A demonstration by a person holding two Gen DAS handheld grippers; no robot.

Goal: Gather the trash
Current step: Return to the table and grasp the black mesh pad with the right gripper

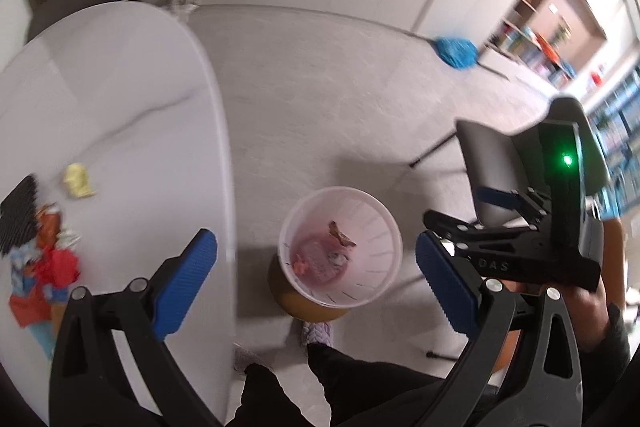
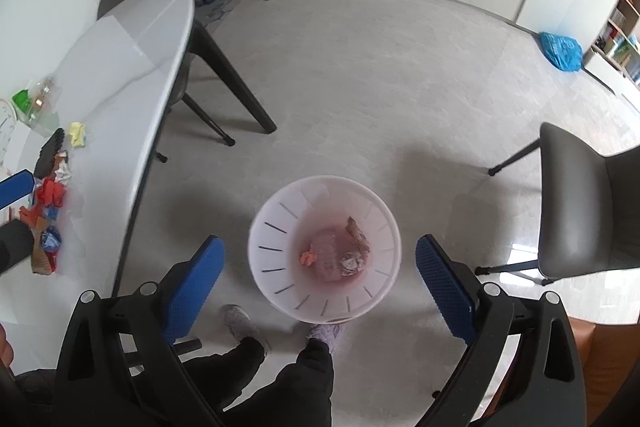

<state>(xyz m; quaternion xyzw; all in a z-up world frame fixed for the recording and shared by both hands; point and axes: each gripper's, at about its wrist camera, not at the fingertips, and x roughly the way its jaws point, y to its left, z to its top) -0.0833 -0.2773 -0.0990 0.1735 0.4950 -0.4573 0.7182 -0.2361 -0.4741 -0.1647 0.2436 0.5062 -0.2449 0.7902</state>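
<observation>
A white slotted trash bin stands on the floor beside the white table; it also shows in the right wrist view. It holds several scraps, among them a brown wrapper and an orange bit. A heap of trash lies on the table: a yellow crumple, a red crumple and a black ridged piece. My left gripper is open and empty above the table edge and bin. My right gripper is open and empty right above the bin.
A grey chair stands right of the bin. The person's feet are just behind the bin. A blue bag lies on the floor by the shelves. The table leg slants down left of the bin.
</observation>
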